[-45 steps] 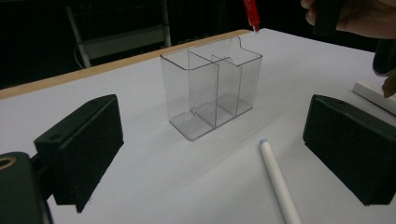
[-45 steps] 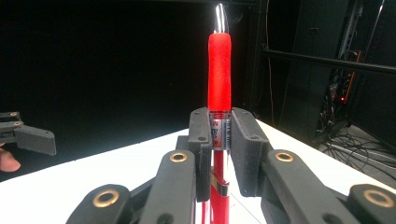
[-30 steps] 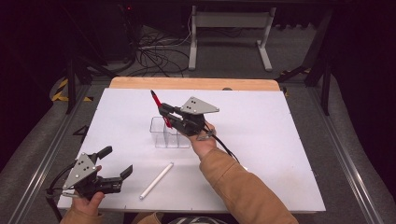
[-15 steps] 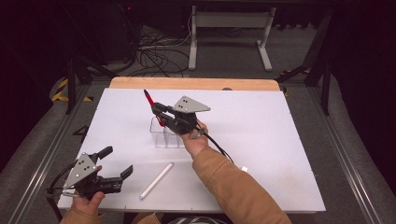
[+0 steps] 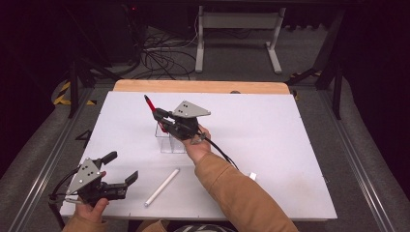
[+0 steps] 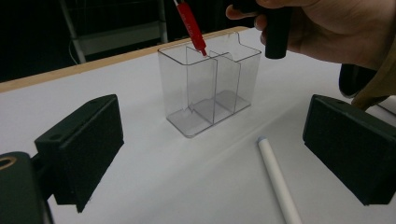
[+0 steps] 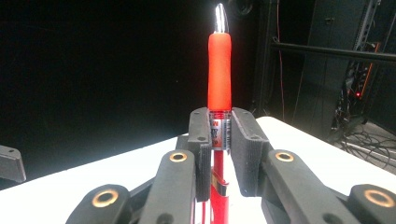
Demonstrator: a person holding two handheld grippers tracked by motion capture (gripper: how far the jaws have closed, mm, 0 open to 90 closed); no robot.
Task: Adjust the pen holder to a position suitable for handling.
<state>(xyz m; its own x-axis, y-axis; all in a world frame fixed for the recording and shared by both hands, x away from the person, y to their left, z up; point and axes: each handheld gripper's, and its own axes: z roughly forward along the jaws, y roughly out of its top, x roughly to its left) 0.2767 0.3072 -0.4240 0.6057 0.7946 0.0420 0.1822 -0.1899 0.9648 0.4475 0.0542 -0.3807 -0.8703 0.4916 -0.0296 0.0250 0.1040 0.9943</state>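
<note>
A clear divided container (image 5: 170, 144) stands at the middle of the white table (image 5: 275, 145). Just above it, my right gripper (image 5: 163, 117) is shut on a red pen (image 5: 150, 104) that tilts up and to the far left. In the left gripper view the red pen's (image 6: 191, 28) lower end sits at the top of the container's (image 6: 210, 88) middle divider. In the right gripper view both pads clamp the pen (image 7: 219, 70). My left gripper (image 5: 121, 167) rests open at the near left corner with nothing between its pads. A white pen (image 5: 162, 187) lies flat on the table to its right.
A wooden strip (image 5: 203, 86) runs along the table's far edge. A small white scrap (image 5: 252, 176) lies near the right forearm. Beyond the table are floor cables (image 5: 159, 53) and a metal stand (image 5: 237, 29).
The right gripper has carried the red pen a little to the left above the container. The left gripper has stayed where it was.
</note>
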